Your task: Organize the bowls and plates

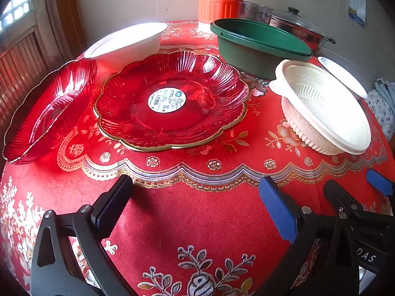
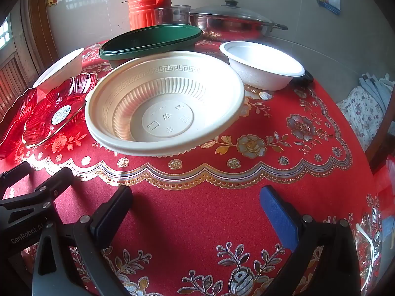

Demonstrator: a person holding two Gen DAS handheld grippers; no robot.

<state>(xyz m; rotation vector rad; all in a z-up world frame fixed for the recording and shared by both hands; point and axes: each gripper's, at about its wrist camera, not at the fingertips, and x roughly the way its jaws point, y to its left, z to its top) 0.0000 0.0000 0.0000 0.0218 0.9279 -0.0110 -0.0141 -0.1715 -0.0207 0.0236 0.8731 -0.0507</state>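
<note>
Red scalloped plate [image 1: 170,103] lies ahead of my left gripper [image 1: 195,207]; cream ribbed bowl [image 2: 164,103] sits before my right gripper [image 2: 196,209]. Both have fingers spread apart, holding nothing, above the tablecloth [image 2: 197,222].

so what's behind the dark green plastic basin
Behind the dark green plastic basin stand a ribbed orange plastic jug, a clear glass bowl and a steel pan with a glass lid. Their bases are hidden by the basin.

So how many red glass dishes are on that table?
2: a flat red plate with a sticker in the middle, and a deeper red bowl beside it at the left edge. Others may sit outside view.
</note>
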